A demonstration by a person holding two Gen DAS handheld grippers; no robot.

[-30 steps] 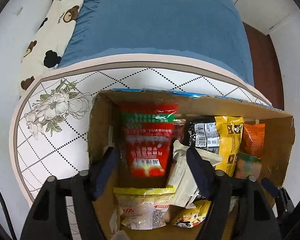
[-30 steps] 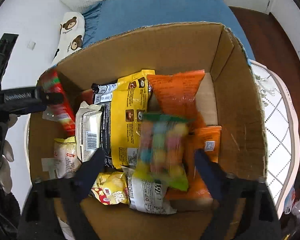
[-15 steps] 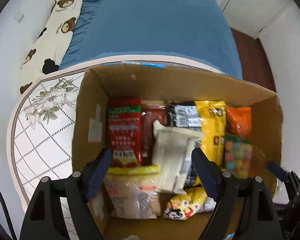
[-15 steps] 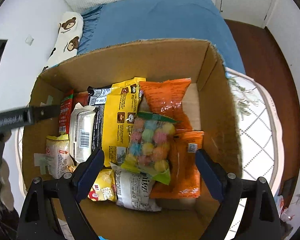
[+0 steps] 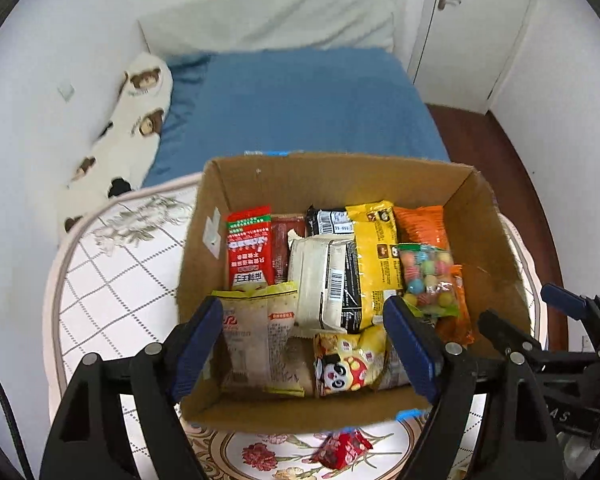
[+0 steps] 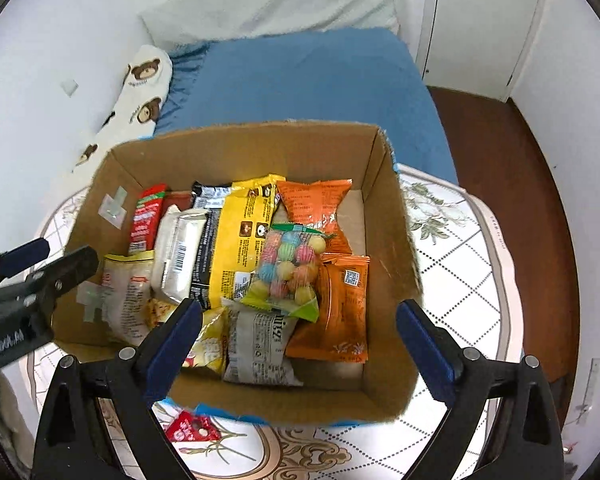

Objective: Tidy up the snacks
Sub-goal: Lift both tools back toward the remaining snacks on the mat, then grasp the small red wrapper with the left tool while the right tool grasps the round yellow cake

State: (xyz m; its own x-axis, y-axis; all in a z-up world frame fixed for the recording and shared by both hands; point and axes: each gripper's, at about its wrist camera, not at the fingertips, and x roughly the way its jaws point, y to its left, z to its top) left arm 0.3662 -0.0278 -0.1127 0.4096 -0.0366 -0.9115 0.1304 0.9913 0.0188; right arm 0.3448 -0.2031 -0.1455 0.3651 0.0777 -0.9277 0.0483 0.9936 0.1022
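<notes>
Both grippers hang over a cardboard box [image 6: 384, 216] of snacks, holding nothing.
The left gripper [image 5: 304, 344] is spread wide with empty jaws; the right gripper [image 6: 300, 340] has just been opening, nothing between its jaws; a candy-ball bag [image 6: 290, 270] lies atop packets toward the box's right side; 1 small red packet [image 5: 340, 449] lies on the table [image 5: 108, 280] beside the box's near edge.

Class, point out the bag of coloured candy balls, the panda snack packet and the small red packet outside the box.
Candy bag [image 6: 290, 266], right wrist view, middle.
Panda packet [image 5: 344, 368], left wrist view, panda face.
Red packet [image 5: 340, 449], left wrist view, middle.
</notes>
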